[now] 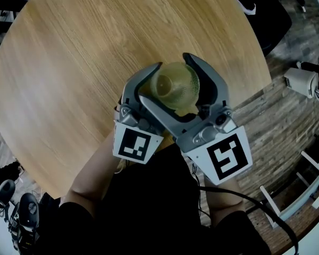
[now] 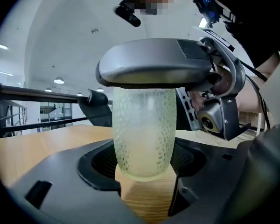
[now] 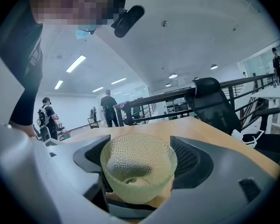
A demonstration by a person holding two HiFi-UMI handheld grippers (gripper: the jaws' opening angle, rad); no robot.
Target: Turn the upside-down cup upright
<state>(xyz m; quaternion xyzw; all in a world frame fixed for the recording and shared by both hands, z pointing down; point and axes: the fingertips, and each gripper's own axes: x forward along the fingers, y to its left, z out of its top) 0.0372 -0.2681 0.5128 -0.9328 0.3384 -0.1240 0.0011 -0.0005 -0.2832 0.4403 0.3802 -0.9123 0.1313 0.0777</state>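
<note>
My right gripper point(image 3: 139, 174) pinches the cup point(image 3: 137, 167) by its upper wall, just below the rim, with a pad on each side. My left gripper point(image 2: 142, 171) lies crosswise to the right one. Its jaws stand wide about the cup's lower body, and the pads look pressed to the sides there. Both my hands seem to have it, left low on the cup and right high.

The cup's long axis runs about straight up and down, crosswise to both pairs of jaws. The mouth is up, tipped a little toward my right gripper's camera, and the rounded base is down. I judge the turning as good as done; what is left is to set the cup down and let go.

Inside the cup there is nothing, only bare dimpled glass to the bottom. Below the cup is the round wooden table point(image 1: 80, 62); whether the base touches it I cannot tell. Beyond the cup, past the table's far edge, stands a dark office chair point(image 3: 214, 104).
</note>
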